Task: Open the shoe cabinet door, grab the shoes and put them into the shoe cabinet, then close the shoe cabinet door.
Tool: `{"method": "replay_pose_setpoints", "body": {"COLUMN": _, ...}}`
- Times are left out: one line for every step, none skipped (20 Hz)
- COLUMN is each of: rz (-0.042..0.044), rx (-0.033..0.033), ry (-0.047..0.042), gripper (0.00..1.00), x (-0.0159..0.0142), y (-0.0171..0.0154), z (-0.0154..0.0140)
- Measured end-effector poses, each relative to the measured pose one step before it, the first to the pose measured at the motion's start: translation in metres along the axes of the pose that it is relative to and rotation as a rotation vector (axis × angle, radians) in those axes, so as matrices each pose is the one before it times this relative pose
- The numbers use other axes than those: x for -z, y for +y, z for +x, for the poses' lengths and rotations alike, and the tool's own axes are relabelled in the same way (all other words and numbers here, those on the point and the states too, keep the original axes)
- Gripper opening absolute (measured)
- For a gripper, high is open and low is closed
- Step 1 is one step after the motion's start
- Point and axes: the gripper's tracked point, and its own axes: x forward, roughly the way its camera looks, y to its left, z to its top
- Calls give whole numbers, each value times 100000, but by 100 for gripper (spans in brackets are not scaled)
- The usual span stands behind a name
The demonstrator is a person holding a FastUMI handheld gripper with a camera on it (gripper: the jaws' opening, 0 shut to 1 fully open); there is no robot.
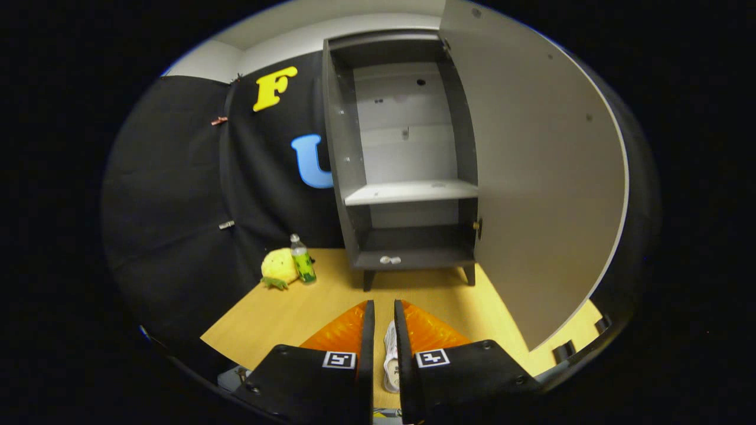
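Observation:
The dark grey shoe cabinet [407, 147] stands on the wooden table beyond my fingers. Its door [531, 177] is swung wide open to the right, with a small brass knob [477, 226] on its inner edge. Inside, a pale shelf [410, 192] is bare, and so is the compartment below it. My gripper [384, 304] is some way short of the cabinet and points at its base. The fingers are drawn close together on a white shoe [390, 354], which hangs narrow between them; most of the shoe is hidden.
A yellow plush toy [277, 267] and a green-labelled bottle [303, 261] stand left of the cabinet by the black cloth wall. The cabinet's bottom panel carries a white knob [390, 260]. Bare wooden tabletop [319, 301] lies between the fingers and the cabinet.

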Motion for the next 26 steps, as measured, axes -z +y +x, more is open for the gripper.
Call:
{"method": "replay_pose_setpoints", "body": {"rz": 555, "rx": 1291, "ry": 4526, "gripper": 22, "x": 2264, "y": -71, "z": 825}}
{"method": "replay_pose_setpoints", "body": {"rz": 363, "rx": 507, "ry": 4237, "gripper": 22, "x": 2184, "y": -1, "z": 744}}
{"method": "replay_pose_setpoints", "body": {"rz": 0, "rx": 843, "ry": 3404, "gripper": 22, "x": 1772, "y": -28, "z": 933}}
{"method": "replay_pose_setpoints", "body": {"rz": 130, "rx": 753, "ry": 3276, "gripper": 23, "x": 1737, "y": -105, "z": 926}}
{"method": "replay_pose_setpoints", "body": {"rz": 818, "rx": 815, "ry": 3382, "gripper": 23, "x": 1662, "y": -79, "z": 1202}}
{"method": "replay_pose_setpoints", "body": {"rz": 1064, "rx": 930, "ry": 3055, "gripper": 23, "x": 1517, "y": -79, "z": 1408}}
{"method": "replay_pose_setpoints", "body": {"rz": 803, "rx": 841, "ry": 2391, "gripper": 23, "x": 999, "y": -219, "z": 947}}
{"method": "replay_pose_setpoints", "body": {"rz": 827, "rx": 662, "ry": 2670, "gripper": 23, "x": 1190, "y": -274, "z": 993}}
{"method": "replay_pose_setpoints", "body": {"rz": 724, "rx": 728, "ry": 2521, "gripper": 23, "x": 1042, "y": -241, "z": 957}}
{"method": "replay_pose_setpoints", "body": {"rz": 536, "rx": 549, "ry": 2679, "gripper": 23, "x": 766, "y": -252, "z": 832}}
{"method": "replay_pose_setpoints", "body": {"rz": 460, "rx": 421, "ry": 1965, "gripper": 23, "x": 519, "y": -216, "z": 677}}
{"method": "replay_pose_setpoints", "body": {"rz": -108, "rx": 461, "ry": 1207, "gripper": 22, "x": 266, "y": -76, "z": 629}}
{"method": "replay_pose_setpoints", "body": {"rz": -233, "rx": 393, "ry": 768, "gripper": 22, "x": 96, "y": -129, "z": 570}}
{"method": "replay_pose_setpoints", "body": {"rz": -551, "rx": 759, "ry": 922, "gripper": 23, "x": 42, "y": -132, "z": 631}}
{"method": "replay_pose_setpoints", "body": {"rz": -681, "rx": 673, "ry": 1464, "gripper": 23, "x": 192, "y": -191, "z": 631}}
{"method": "replay_pose_setpoints", "body": {"rz": -989, "rx": 883, "ry": 2009, "gripper": 22, "x": 428, "y": -202, "z": 526}}
{"method": "replay_pose_setpoints", "body": {"rz": -966, "rx": 454, "ry": 1878, "gripper": 22, "x": 295, "y": -57, "z": 537}}
{"method": "replay_pose_setpoints", "body": {"rz": -964, "rx": 224, "ry": 1317, "gripper": 22, "x": 244, "y": 159, "z": 311}}
{"method": "replay_pose_setpoints", "body": {"rz": -1293, "rx": 469, "ry": 1159, "gripper": 22, "x": 163, "y": 101, "z": 318}}
{"method": "replay_pose_setpoints", "body": {"rz": -1201, "rx": 663, "ry": 155, "gripper": 22, "x": -113, "y": -93, "z": 203}}
{"method": "replay_pose_setpoints", "body": {"rz": -846, "rx": 629, "ry": 599, "gripper": 22, "x": -118, "y": -46, "z": 174}}
{"method": "replay_pose_setpoints", "body": {"rz": 408, "rx": 172, "ry": 1132, "gripper": 22, "x": 162, "y": -2, "z": -143}}
{"method": "replay_pose_setpoints", "body": {"rz": 1430, "rx": 157, "ry": 496, "gripper": 21, "x": 81, "y": -55, "z": -286}}
{"method": "replay_pose_setpoints", "body": {"rz": 1171, "rx": -314, "ry": 408, "gripper": 21, "x": 182, "y": 85, "z": -258}}
{"method": "replay_pose_setpoints", "body": {"rz": 138, "rx": 10, "ry": 518, "gripper": 21, "x": 231, "y": -33, "z": -210}}
{"method": "replay_pose_setpoints", "body": {"rz": -272, "rx": -461, "ry": 524, "gripper": 21, "x": 113, "y": 93, "z": 37}}
